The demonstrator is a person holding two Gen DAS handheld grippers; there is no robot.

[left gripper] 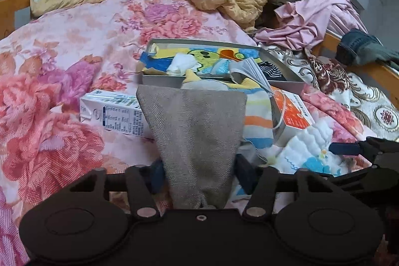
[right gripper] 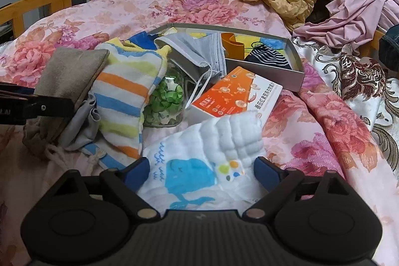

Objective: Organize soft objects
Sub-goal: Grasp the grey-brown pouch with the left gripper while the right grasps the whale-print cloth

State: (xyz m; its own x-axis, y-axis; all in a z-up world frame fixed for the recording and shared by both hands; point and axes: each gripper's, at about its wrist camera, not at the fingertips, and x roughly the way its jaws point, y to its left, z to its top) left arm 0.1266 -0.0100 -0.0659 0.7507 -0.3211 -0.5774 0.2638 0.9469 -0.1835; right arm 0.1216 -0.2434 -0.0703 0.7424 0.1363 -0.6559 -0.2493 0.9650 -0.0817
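My left claw (left gripper: 198, 176) had its blue pads pressed against the sides of a grey-brown cloth pouch (left gripper: 194, 136), jaws about half closed on it. The pouch filled the middle of that view and hid much of what lay behind it; only the end of a white milk carton (left gripper: 112, 114) showed past its left edge. The pouch's lower end was lost behind the claw's black body, so I could not see how deep the grip went.

My right claw (right gripper: 199, 172) stood wide open over a white quilted cloth with a blue whale (right gripper: 199, 166), one pad on each side of it, neither clearly touching. The cloth's near edge was cut off by the claw.

Behind lay a striped towel (right gripper: 129, 91), partly covering a jar of green paper stars (right gripper: 167, 101), and an orange box (right gripper: 237, 96) with print too small to read. A grey face mask (right gripper: 199, 51) hung over the rim of a shallow grey box (right gripper: 298, 59); what lay inside was hard to make out. Everything sat on a pink flowered bedspread (right gripper: 336, 141)
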